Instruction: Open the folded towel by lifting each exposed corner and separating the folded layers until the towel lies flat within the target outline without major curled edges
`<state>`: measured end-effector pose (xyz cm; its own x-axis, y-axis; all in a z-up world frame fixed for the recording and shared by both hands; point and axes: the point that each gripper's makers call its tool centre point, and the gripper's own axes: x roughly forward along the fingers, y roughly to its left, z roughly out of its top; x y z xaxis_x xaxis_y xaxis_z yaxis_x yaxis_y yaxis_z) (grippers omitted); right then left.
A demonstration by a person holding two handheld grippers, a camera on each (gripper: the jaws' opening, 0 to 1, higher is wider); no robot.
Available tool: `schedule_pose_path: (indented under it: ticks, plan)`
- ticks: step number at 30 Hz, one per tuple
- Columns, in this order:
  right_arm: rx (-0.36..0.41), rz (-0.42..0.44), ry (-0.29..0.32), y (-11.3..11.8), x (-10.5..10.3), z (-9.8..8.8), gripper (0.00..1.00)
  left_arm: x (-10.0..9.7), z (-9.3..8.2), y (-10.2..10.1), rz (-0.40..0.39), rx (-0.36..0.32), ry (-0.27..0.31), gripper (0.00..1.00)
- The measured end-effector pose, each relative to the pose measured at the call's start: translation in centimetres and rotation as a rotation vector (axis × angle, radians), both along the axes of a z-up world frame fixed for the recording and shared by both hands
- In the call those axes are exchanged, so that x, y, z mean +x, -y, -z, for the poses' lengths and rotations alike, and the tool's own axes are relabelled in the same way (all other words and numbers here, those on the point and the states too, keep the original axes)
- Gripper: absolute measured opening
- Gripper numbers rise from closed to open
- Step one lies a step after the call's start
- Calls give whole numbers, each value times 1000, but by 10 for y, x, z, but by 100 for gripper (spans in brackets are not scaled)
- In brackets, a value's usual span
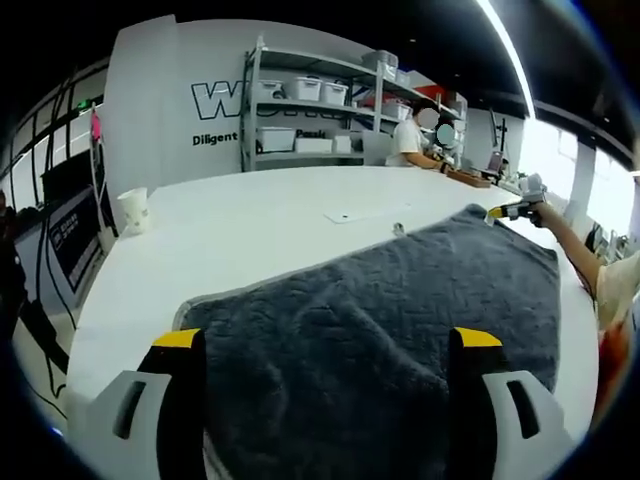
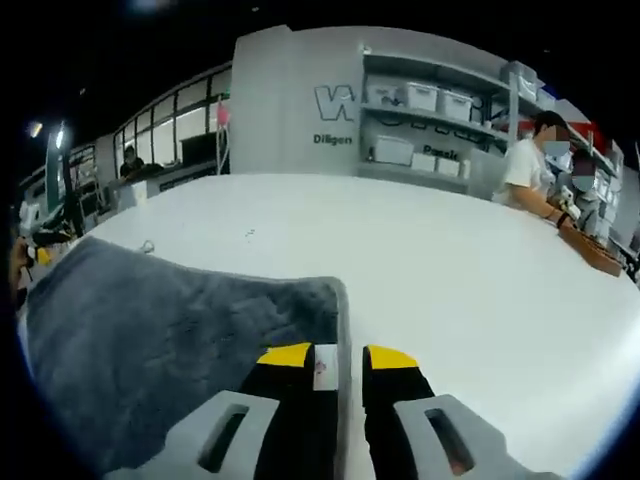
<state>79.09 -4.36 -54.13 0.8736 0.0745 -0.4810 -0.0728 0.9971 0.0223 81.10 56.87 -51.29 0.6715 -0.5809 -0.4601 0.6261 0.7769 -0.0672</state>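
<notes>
The left gripper stood with jaws spread over the towel on the bench; the right gripper pinched its edge between nearly closed jaws; a weak pinch could slip, curling it.

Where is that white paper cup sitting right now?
In the left gripper view the white cup stands near the white table's far left edge, well apart from the grey towel.

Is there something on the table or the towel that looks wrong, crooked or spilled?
Nothing stands out. The grey towel lies spread on the white table, with no spill. In the right gripper view the right tool sits at the towel's edge, nearly shut around it. The left tool is open over the towel.
</notes>
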Motion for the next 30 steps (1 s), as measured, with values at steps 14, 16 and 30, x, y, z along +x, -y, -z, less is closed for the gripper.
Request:
schedule_pose_path:
  ticks: [14, 16, 30]
  plan:
    - [-31, 32, 20, 18, 0, 10, 0, -1, 2, 0, -2, 12, 1, 99]
    - [-45, 37, 17, 21, 0, 11, 0, -1, 2, 0, -2, 12, 1, 99]
    - [-173, 104, -11, 54, -6, 15, 0, -1, 4, -2, -2, 25, -2, 99]
